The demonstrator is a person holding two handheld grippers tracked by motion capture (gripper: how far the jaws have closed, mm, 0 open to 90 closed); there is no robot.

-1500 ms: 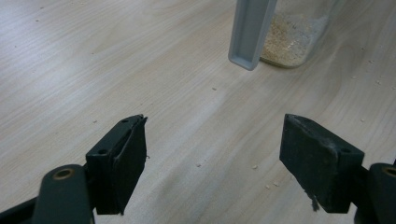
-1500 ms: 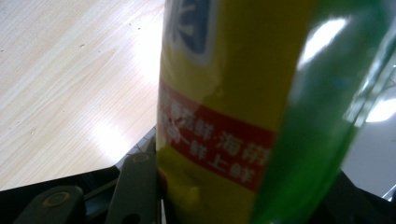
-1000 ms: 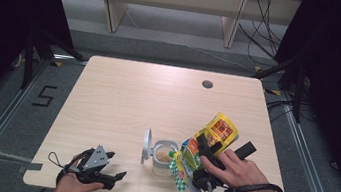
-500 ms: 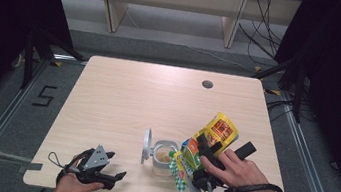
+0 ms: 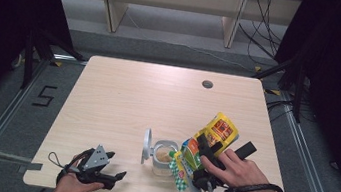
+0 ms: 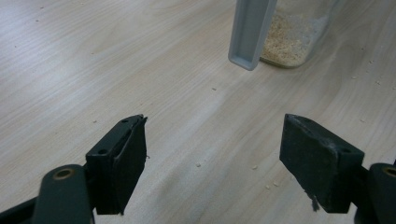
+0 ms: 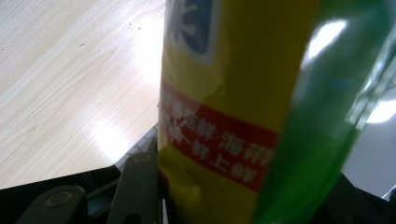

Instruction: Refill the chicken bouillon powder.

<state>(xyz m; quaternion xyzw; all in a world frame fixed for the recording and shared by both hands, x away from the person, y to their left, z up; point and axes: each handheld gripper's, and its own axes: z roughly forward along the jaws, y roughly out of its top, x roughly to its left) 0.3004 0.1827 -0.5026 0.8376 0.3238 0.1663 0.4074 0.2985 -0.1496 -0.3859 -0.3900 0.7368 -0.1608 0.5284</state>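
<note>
Right gripper (image 5: 199, 156) clamps glossy yellow-green snack pouch (image 5: 208, 141), tilted over clear plastic jar of pale crumbs (image 5: 164, 156) near front table edge; pouch hides jaw tips. Jar's grey lid (image 5: 146, 146) hinged upright. Left gripper (image 5: 111, 179) rests apart, jaws spread wide over crumb-flecked pale wood table (image 5: 138, 96).

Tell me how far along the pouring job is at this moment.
Done: the clear container stands with its lid flipped open and some beige grains inside. In hand: the right tongs grip the yellow-green packet, tilted with its lower end at the container's mouth; no stream is visible. The left tongs rest open and empty near the table's front edge. Left: likely emptying the packet and closing the lid.
</note>
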